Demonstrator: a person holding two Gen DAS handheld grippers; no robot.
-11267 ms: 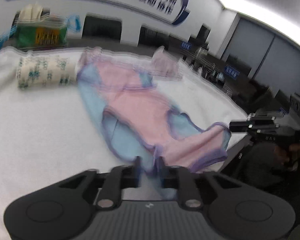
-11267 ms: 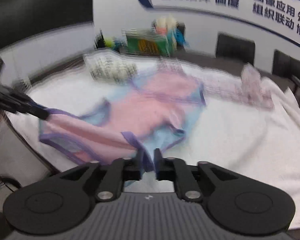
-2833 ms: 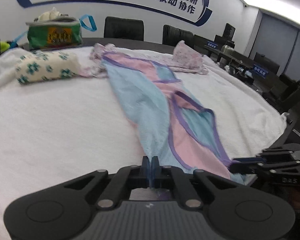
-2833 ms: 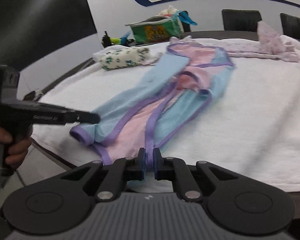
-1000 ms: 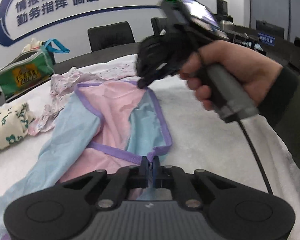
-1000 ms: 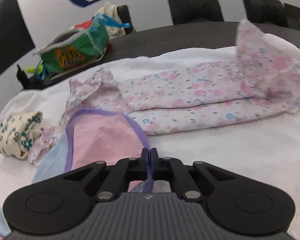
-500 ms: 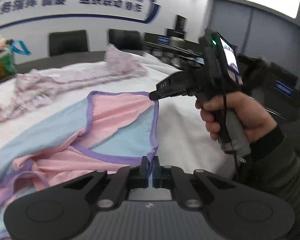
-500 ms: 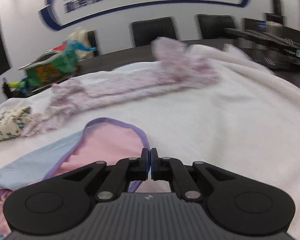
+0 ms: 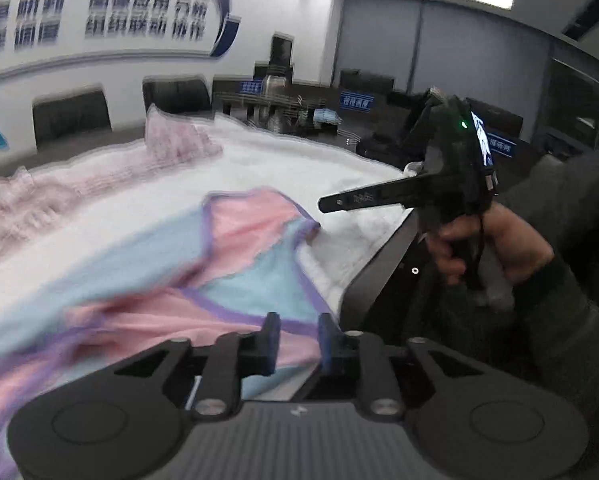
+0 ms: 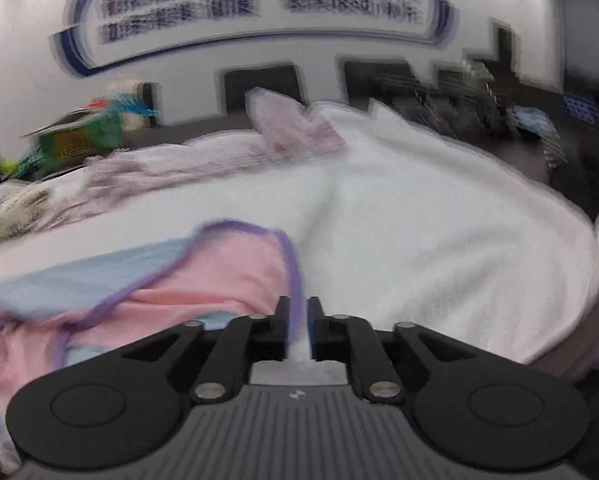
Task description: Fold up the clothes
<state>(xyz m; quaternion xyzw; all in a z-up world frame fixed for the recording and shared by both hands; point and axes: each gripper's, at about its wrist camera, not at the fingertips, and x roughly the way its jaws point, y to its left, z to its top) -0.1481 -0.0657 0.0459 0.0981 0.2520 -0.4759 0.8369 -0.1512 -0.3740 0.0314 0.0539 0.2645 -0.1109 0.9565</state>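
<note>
A pink and light-blue garment (image 9: 251,232) with purple trim lies folded over on the white towel (image 9: 339,172) covering the table. My left gripper (image 9: 298,334) is opening just above its near purple hem, and the pads no longer press the cloth. In the left wrist view a hand holds my right gripper (image 9: 325,203) just above and to the right of the garment's far corner. In the right wrist view the garment (image 10: 219,276) lies at lower left, and its purple edge runs into the gap of my right gripper (image 10: 298,322), whose jaws are opening, clear of the cloth.
A pale floral garment (image 10: 283,120) is stretched along the far side of the towel (image 10: 419,220). A green bag (image 10: 79,136) and a rolled floral cloth (image 10: 7,212) sit at far left. The table's dark edge (image 9: 379,264) drops off close on the right.
Both grippers were shut on the garment's purple hem and now stand parted, with the cloth dropped onto the towel. Both views have swung to the right, and the right gripper has lifted off the corner.
</note>
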